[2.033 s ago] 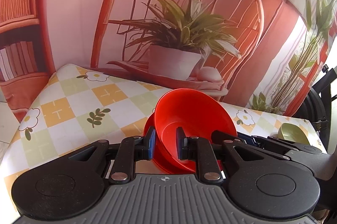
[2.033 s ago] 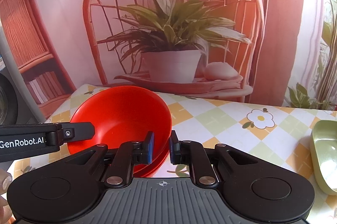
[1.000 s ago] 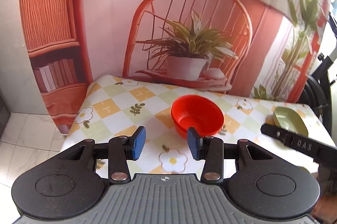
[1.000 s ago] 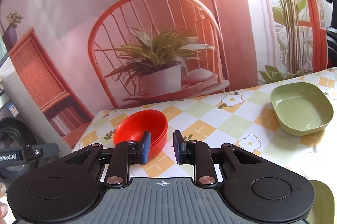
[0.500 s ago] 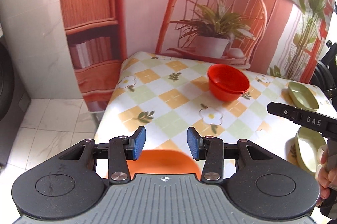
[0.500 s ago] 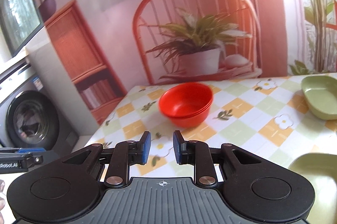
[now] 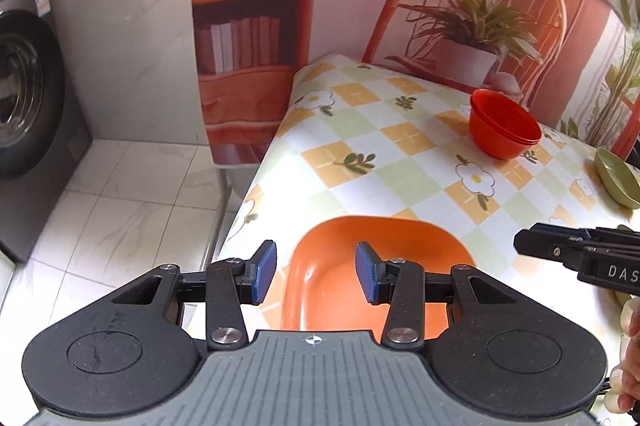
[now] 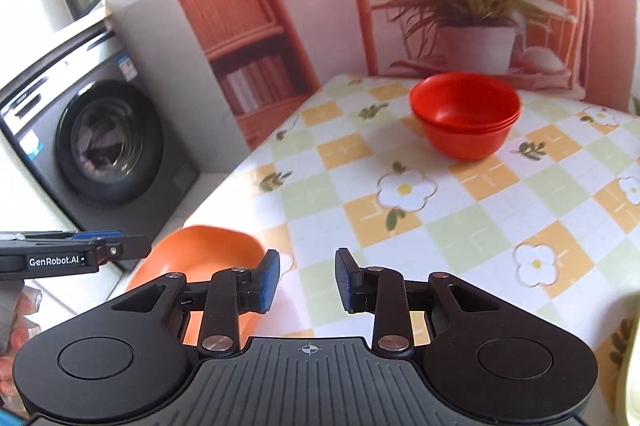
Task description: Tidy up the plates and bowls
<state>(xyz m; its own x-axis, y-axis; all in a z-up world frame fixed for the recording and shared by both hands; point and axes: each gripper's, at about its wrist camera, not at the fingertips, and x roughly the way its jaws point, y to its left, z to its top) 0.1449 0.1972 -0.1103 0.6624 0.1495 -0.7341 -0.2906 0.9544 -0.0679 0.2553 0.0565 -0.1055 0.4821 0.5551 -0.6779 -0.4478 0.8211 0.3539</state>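
- orange plate sits at the near left corner of the table, close to the edge, rim up, flat on the checked cloth.
- left gripper hangs just above its near-left part, jaws spread wide, nothing held. right gripper is also spread and empty, over bare cloth just right of the plate.
- looks like thin hard plastic or melamine: light, stiff, glossy so probably slick. likely not fragile.
- best hold, i'd say: pinch the raised rim wall, one pad inside, one outside. near-left rim is closest to the left jaws.
- shape is a rounded rectangle; long axis seems to run left-right across the left view, though the near end is hidden by the gripper body.
- red bowls are already nested, far side of the table, opening up. green dish at the right edge.
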